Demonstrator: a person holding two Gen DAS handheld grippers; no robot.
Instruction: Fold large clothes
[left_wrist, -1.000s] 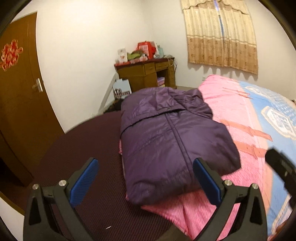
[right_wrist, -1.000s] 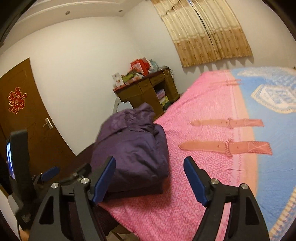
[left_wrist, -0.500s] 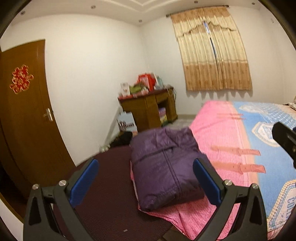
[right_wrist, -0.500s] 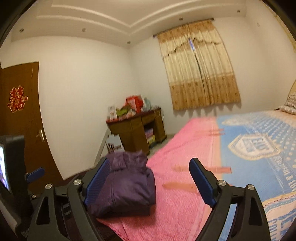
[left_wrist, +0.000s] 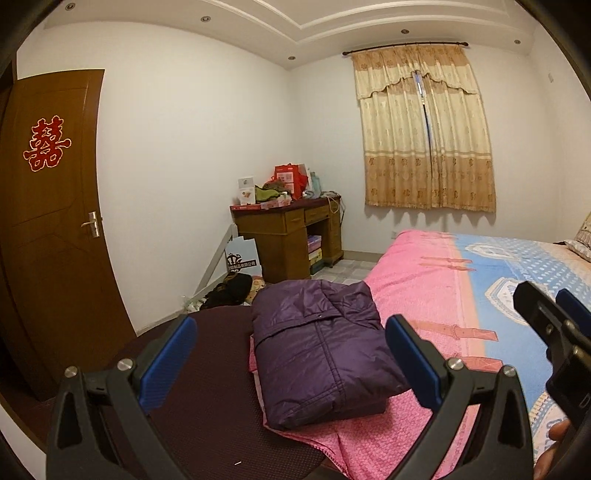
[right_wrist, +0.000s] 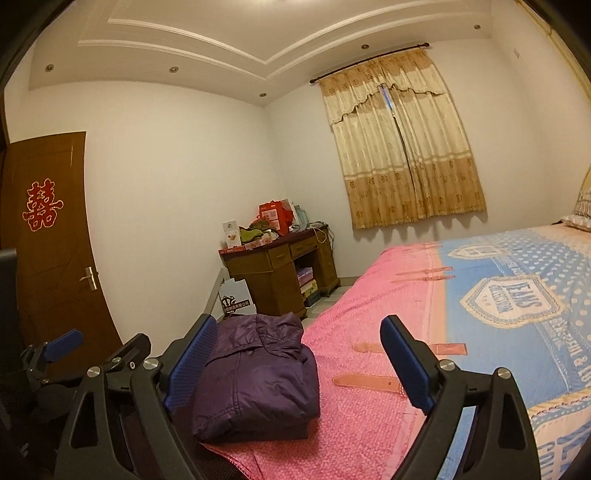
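We saw the folded purple padded jacket (left_wrist: 321, 347) lying on the pink end of the bedspread (left_wrist: 436, 295), at the bed's near corner beside a dark maroon mat (left_wrist: 207, 398). Our left gripper (left_wrist: 288, 362) hung apart and empty, clear of the jacket. Our right gripper (right_wrist: 295, 365) had just been opening, its jaws wide with nothing between them.
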